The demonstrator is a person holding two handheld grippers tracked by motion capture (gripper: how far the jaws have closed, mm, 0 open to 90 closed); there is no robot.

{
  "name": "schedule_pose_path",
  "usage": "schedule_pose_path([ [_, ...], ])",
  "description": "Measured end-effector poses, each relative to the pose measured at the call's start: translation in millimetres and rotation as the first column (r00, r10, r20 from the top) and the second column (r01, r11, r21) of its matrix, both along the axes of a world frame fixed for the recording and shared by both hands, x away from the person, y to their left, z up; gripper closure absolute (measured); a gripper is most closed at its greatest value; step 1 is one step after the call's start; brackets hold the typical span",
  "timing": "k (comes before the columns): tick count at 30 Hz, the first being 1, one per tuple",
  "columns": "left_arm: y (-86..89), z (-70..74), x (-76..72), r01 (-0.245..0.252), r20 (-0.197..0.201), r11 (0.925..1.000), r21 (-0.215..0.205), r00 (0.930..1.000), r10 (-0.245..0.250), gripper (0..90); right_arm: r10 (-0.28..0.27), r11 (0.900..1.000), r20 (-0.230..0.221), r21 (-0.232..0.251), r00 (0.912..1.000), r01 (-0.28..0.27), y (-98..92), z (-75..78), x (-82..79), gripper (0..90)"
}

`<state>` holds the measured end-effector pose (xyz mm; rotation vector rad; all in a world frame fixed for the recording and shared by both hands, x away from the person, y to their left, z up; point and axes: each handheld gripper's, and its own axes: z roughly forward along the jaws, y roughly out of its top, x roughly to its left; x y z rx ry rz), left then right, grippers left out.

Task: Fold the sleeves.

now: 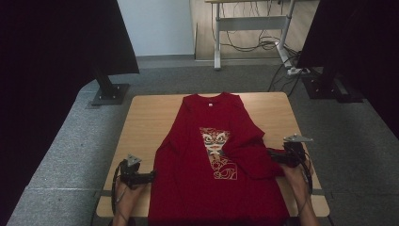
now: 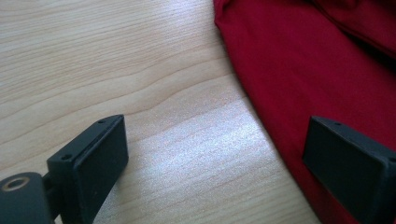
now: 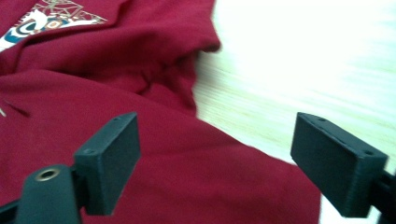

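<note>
A red T-shirt (image 1: pixel 197 183) with a pale printed design (image 1: pixel 216 146) lies face up on the wooden table (image 1: pixel 146 117), collar at the far side. Its right sleeve is folded in over the body. My left gripper (image 1: pixel 151 175) rests by the shirt's left edge near the hem. In the left gripper view it (image 2: pixel 217 140) stands open, one jaw over bare wood and the other over the red cloth (image 2: pixel 317 60). My right gripper (image 1: pixel 272 155) is at the shirt's right edge. In the right gripper view it (image 3: pixel 217 140) is open above the cloth (image 3: pixel 116 70), nothing pinched.
Bare wood (image 2: pixel 116 60) runs along both sides of the shirt. Black panels on stands (image 1: pixel 109 92) flank the table on the grey carpet. A desk frame with loose cables (image 1: pixel 263 44) stands behind. The shirt's hem hangs over the table's near edge.
</note>
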<state>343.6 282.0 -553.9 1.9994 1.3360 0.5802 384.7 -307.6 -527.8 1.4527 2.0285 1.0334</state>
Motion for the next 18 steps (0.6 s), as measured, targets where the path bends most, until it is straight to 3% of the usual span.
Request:
schedule_pose_path([
  [1,0.0,0.0,0.0,0.0,0.0,1.0,0.0,1.0,0.0,6.8,-0.019,0.999,-0.027,-0.031,0.9995,0.018,-10.9,-9.3,-2.2,21.7],
  [4,0.0,0.0,0.0,0.0,0.0,1.0,0.0,1.0,0.0,6.8,-0.031,0.999,-0.029,-0.037,0.9991,0.03,-13.0,-11.4,-2.7,23.2],
  [5,0.0,0.0,0.0,0.0,0.0,1.0,0.0,1.0,0.0,6.8,-0.059,0.997,-0.034,-0.051,0.9976,0.058,-18.9,-17.1,-3.3,26.3],
  [10,0.0,0.0,0.0,0.0,0.0,1.0,0.0,1.0,0.0,6.8,-0.077,0.996,-0.044,-0.055,0.996,0.075,-23.6,-21.8,-3.3,27.2],
  [14,0.0,0.0,0.0,0.0,0.0,1.0,0.001,1.0,0.0,6.8,-0.065,0.997,-0.043,-0.054,0.997,0.063,-26.1,-28.0,-4.1,35.0],
  [15,0.0,0.0,0.0,0.0,0.0,1.0,0.0,1.0,0.0,6.8,-0.052,0.998,-0.042,-0.048,0.9978,0.05,-24.0,-26.9,-8.2,48.9],
  [17,0.0,0.0,0.0,0.0,0.0,1.0,0.0,1.0,0.0,6.8,-0.047,0.998,-0.042,-0.045,0.998,0.045,-23.2,-26.6,-9.1,48.9],
  [18,0.0,0.0,0.0,0.0,0.0,1.0,0.0,1.0,0.0,6.8,-0.047,0.998,-0.042,-0.045,0.998,0.045,-23.2,-26.6,-9.1,53.5],
])
